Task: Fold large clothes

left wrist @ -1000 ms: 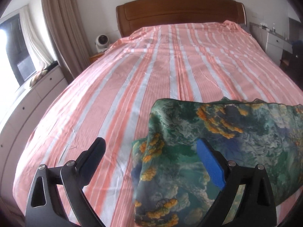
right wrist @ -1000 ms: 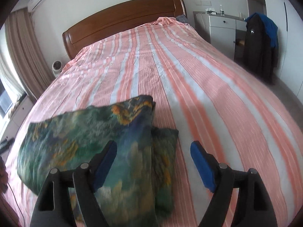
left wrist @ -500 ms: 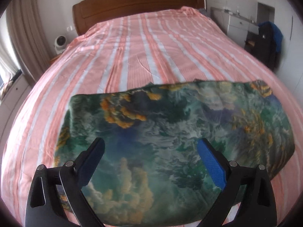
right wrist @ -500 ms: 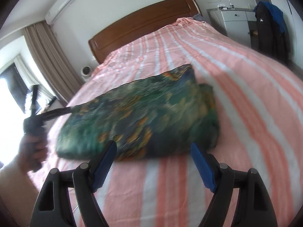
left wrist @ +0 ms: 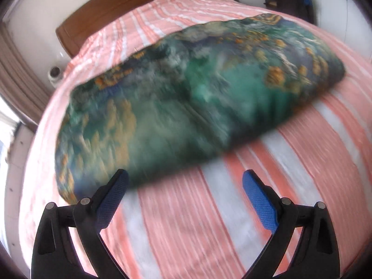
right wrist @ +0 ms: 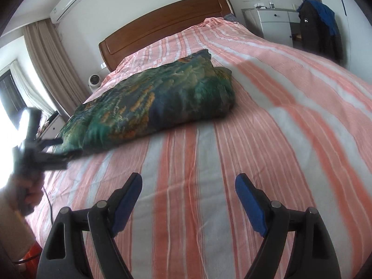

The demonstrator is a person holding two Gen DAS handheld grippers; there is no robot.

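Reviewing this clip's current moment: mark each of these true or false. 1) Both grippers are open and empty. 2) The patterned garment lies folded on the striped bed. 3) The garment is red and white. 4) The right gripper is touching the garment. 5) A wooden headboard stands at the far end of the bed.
1) Left gripper and right gripper are open and empty: true.
2) The folded garment lies on the striped bed: true.
3) The garment is red and white: false; it is green and blue with orange patches.
4) The right gripper touches the garment: false; it is over bare sheet, short of the garment.
5) A wooden headboard stands at the bed's far end: true.
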